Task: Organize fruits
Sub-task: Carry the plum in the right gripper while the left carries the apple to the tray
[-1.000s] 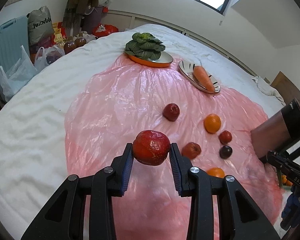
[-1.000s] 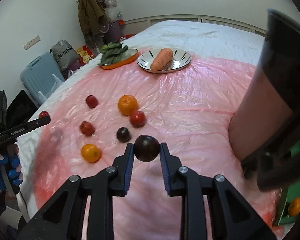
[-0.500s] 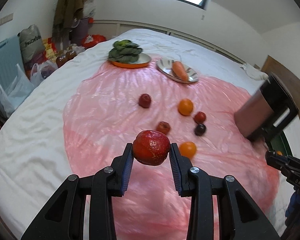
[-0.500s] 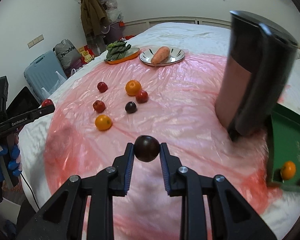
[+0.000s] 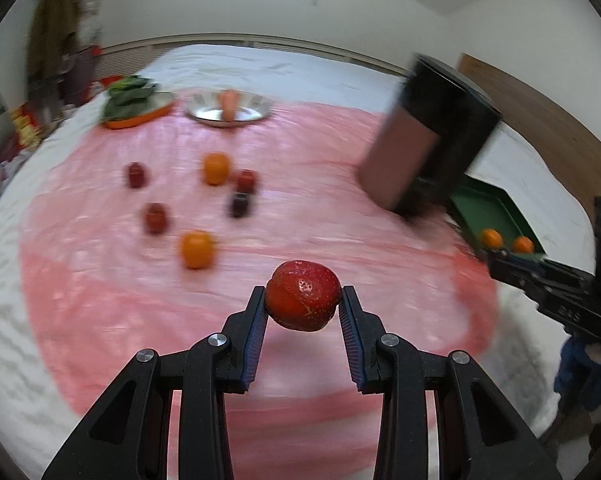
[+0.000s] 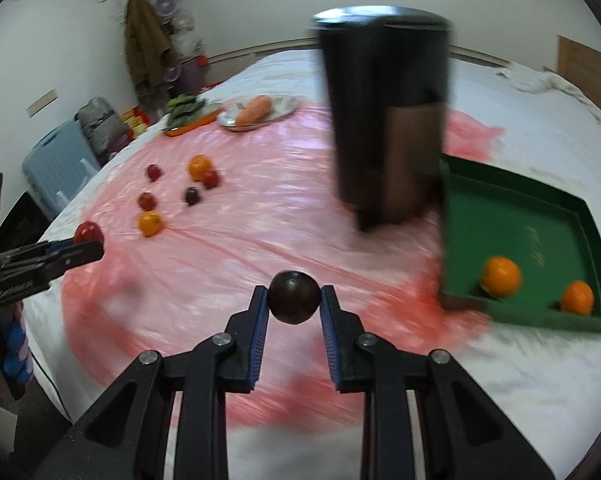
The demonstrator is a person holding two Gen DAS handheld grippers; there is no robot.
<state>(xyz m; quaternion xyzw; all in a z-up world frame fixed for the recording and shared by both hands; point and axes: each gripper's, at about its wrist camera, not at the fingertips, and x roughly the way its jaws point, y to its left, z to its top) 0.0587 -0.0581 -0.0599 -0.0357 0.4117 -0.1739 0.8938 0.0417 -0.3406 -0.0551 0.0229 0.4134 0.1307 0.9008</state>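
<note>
Between left gripper (image 5: 303, 300) pads: red fruit (image 5: 302, 301), speckled, scuffed.

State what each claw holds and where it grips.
Left claw: red fruit, pinched across its sides. Right claw: dark round fruit, pinched across its sides.

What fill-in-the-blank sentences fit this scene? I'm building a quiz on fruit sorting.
1. The left gripper is shut on a ____ fruit.
2. The right gripper is shut on a dark plum; the green tray already holds ____ oranges.
3. The striped plate holds a ____.

Missing words: red; two; carrot
</note>
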